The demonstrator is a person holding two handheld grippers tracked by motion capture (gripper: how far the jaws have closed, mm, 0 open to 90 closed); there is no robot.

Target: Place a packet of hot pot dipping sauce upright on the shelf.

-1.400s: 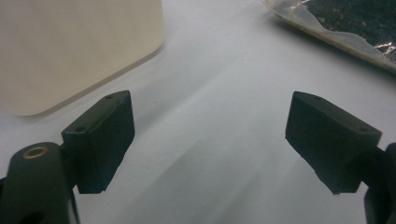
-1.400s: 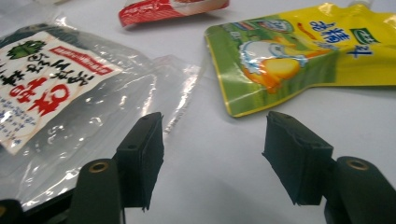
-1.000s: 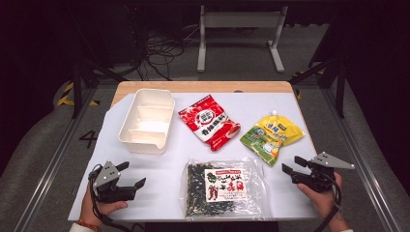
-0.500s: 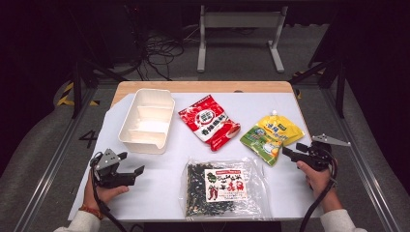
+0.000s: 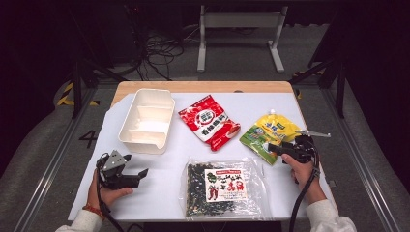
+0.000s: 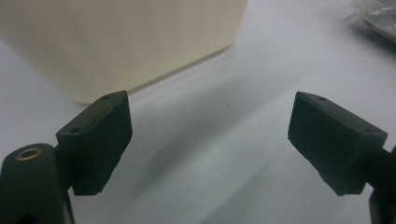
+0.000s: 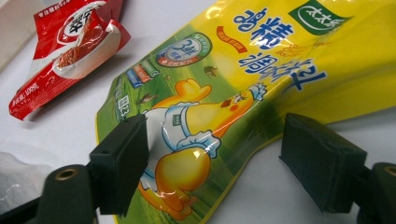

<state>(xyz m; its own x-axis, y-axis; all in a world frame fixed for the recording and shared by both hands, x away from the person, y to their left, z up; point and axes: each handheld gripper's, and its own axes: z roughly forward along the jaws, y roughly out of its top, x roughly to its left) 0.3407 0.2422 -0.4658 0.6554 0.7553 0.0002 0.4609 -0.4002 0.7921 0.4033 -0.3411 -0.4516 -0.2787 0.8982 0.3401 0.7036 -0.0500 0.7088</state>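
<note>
Three pouches, one white box (two compartments, both bare). Yellow pouch, Chinese print and cartoon chick, lies right of the box beyond the red pouch; the clear seaweed bag lies nearer the person. Right gripper jaws have just been opening, spread over the yellow pouch's lower edge. Left gripper spread, empty.

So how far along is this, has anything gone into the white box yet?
Nothing yet: the white box is empty. The right gripper, jaws just opened, is at the yellow pouch, not gripping. The red packet and seaweed bag lie untouched; the left gripper waits open.
</note>
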